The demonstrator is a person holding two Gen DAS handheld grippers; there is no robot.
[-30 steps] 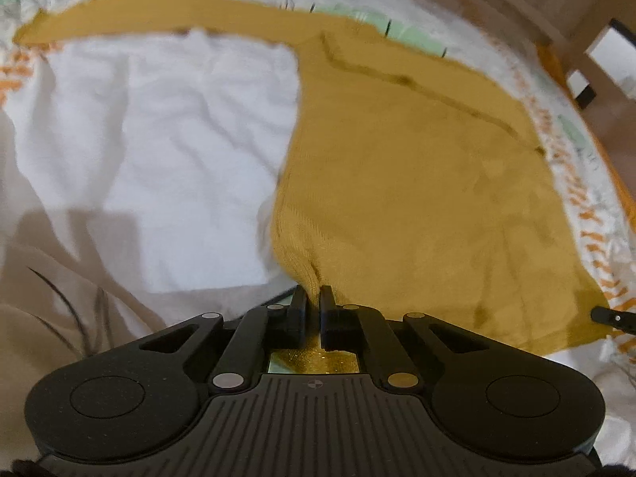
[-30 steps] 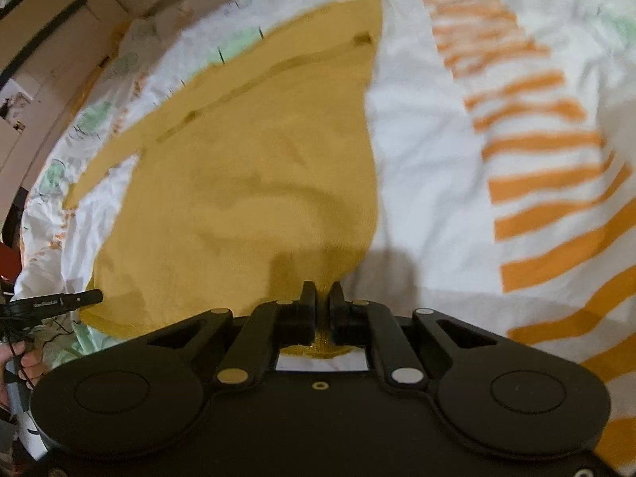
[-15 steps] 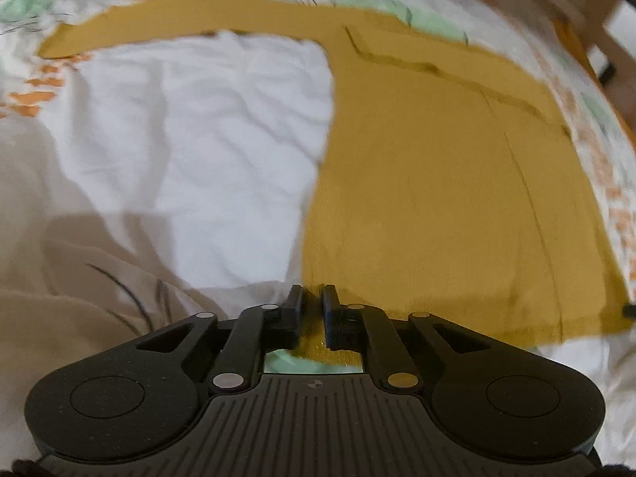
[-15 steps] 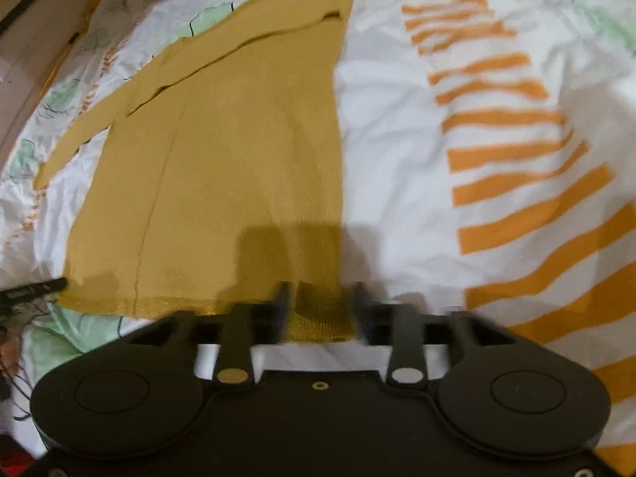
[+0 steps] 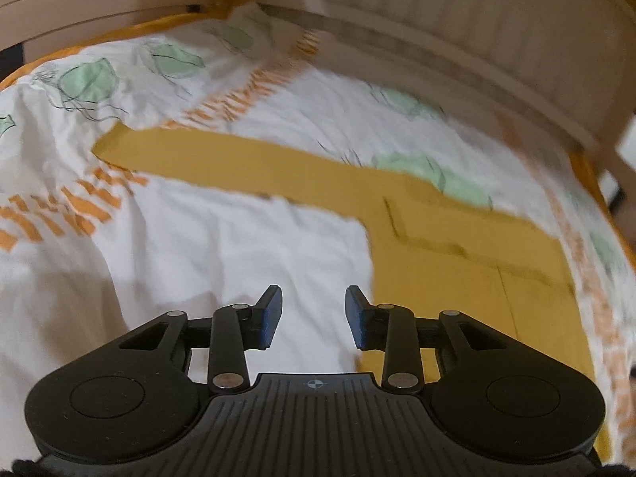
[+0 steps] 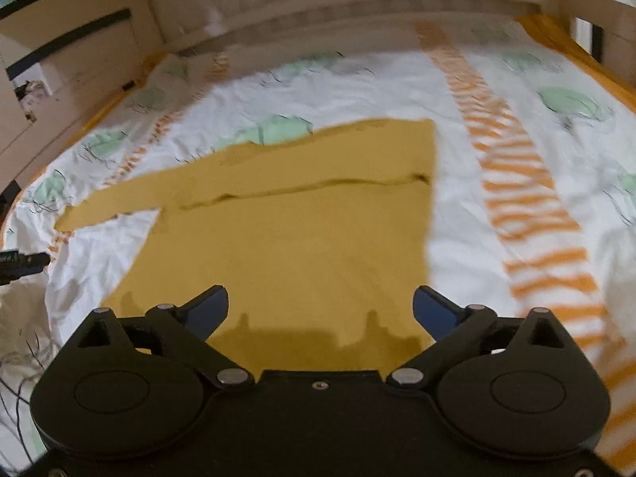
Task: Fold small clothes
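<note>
Sweater (image 6: 286, 238) flat on the bed (image 6: 457, 91) — one sleeve stretched out sideways | left gripper (image 5: 314, 314) fingers apart, just opened, nothing between | right gripper (image 6: 320, 310) fingers spread wide, just opened — empty above the hem

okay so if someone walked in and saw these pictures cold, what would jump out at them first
The mustard-yellow top would catch the eye first, spread flat in the middle of the white bedspread with its orange stripes and green leaf prints, one long sleeve stretched out to the side. Next come the two black grippers low in each view, the left gripper and right gripper, both open with nothing between the jaws.
</note>
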